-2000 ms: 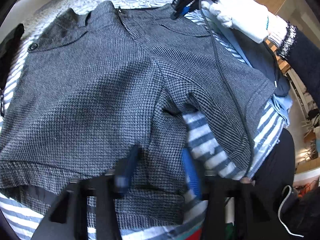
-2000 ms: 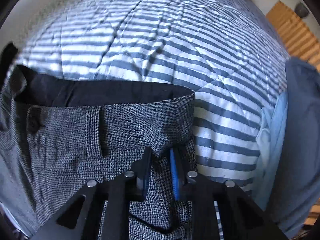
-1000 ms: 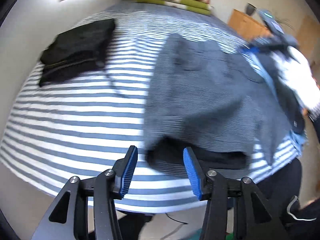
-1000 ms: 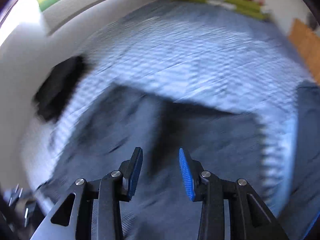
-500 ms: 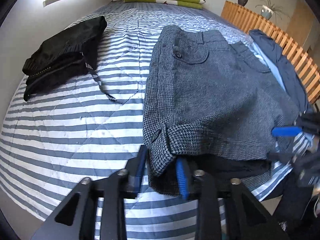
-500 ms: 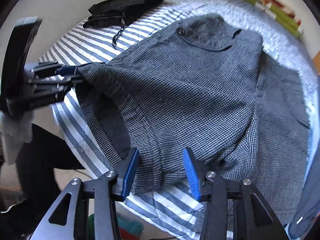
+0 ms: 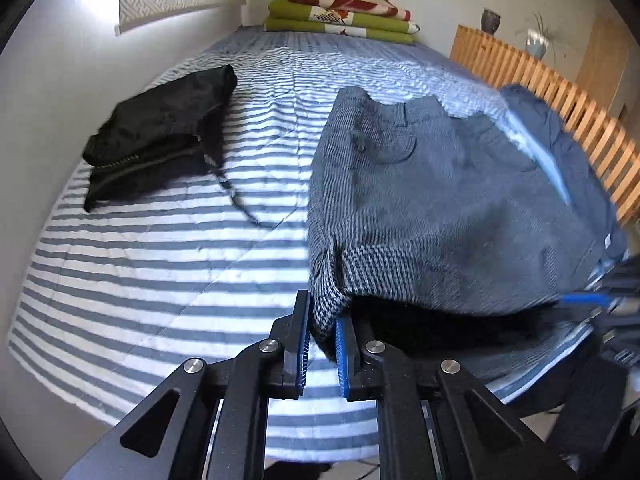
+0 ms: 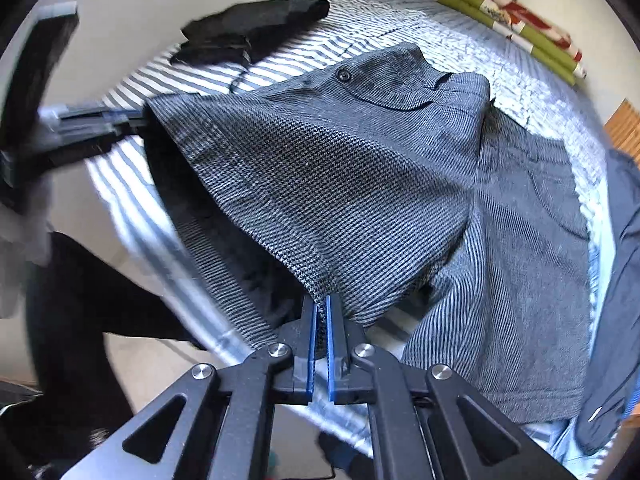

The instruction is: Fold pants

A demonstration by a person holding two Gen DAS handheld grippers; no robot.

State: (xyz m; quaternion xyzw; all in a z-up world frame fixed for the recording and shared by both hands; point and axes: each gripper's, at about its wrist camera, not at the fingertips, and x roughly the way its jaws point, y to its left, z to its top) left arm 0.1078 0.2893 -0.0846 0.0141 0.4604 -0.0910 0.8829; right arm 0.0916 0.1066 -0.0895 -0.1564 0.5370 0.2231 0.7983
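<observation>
While the left hand-held gripper [image 7: 322, 330] is closing on one hem corner of the pants [image 7: 440, 216], the other corner is clamped in the right hand-held gripper [image 8: 321, 312]. Pants are spread on the bed [image 7: 160, 264], long axis running away toward the waistband; equal reach is judged for both.

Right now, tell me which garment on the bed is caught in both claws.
The grey houndstooth pants: the left claw, closing, and the right claw each pinch a hem corner. The folded black garment and the navy garment lie untouched.
</observation>
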